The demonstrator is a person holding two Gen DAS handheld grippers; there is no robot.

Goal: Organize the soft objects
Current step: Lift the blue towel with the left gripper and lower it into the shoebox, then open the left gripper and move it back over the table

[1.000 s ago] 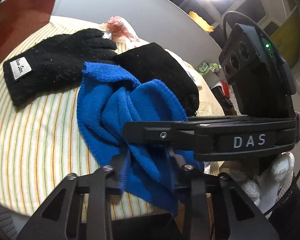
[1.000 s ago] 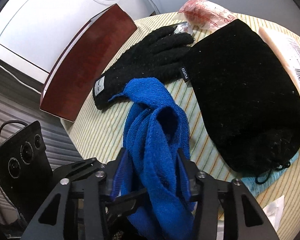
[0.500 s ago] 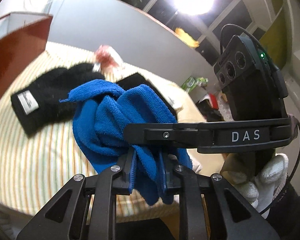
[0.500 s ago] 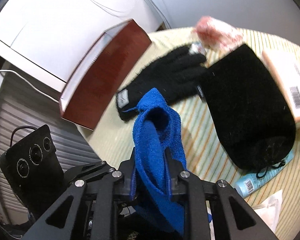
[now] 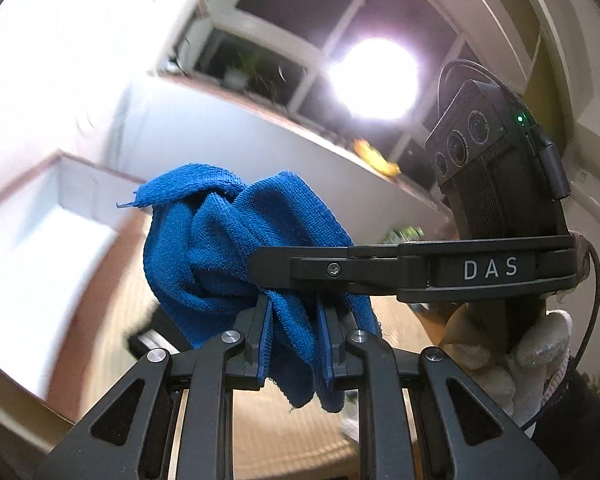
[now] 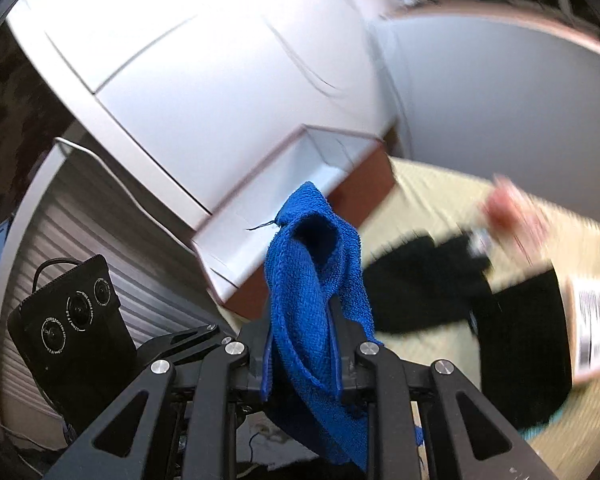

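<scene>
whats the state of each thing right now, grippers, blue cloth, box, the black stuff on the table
left gripper: shut on the blue cloth
right gripper: shut on the blue cloth
blue cloth: bunched, held up off the table by both grippers
box: open, white inside showing nothing in it
black glove: lying flat on the striped table, blurred
black pouch: lying flat beside the glove

Left cam: big round ceiling lamp (image 5: pixel 374 78) blown out to pure white, halo bleeding over dark window panes (image 5: pixel 300 12). Left side washed out, white box (image 5: pixel 48 216) nearly lost in glare and smear. My blue towel (image 5: pixel 220 248) sharp, weave readable. Right cam: white cabinet (image 6: pixel 204 80) overexposed, table stuff heavily motion-blurred; black glove (image 6: pixel 416 280) just dark smudge, barcode label (image 6: pixel 592 320) streaky. Towel there crisp too. Heavy fisheye bending, black vignette in corners of both.
</scene>
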